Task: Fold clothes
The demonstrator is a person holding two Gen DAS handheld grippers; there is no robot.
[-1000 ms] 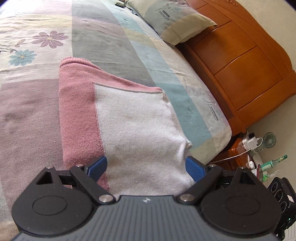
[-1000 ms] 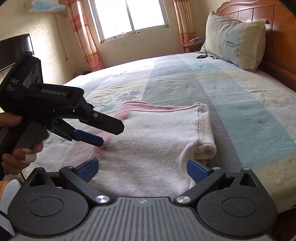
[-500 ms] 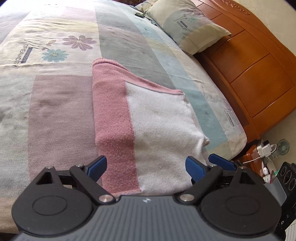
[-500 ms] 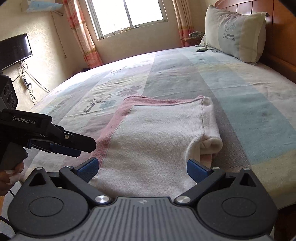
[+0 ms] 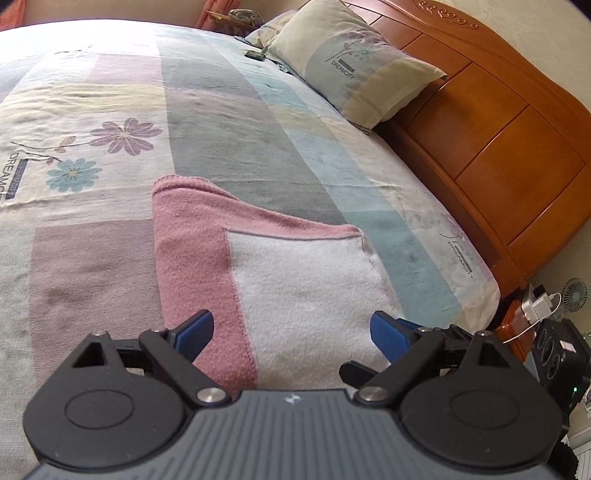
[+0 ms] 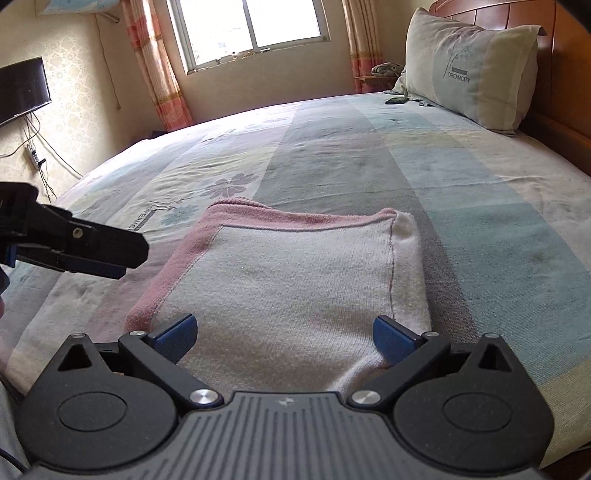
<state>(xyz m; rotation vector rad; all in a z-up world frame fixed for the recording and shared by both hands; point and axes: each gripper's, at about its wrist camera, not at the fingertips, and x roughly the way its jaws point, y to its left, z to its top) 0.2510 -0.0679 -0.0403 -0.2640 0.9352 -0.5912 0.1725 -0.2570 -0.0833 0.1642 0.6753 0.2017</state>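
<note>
Daylight pours in from the window [image 6: 255,31], which is blown out white. It washes out the far bedsheet [image 5: 92,40] in my left view. Both views are sharp, with soft shadows. The fisheye bends the headboard [image 5: 491,122] and darkens the corners.

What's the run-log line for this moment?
stage: sweater folded on bed | left hand-held gripper: open, empty | right hand-held gripper: open, empty
</note>
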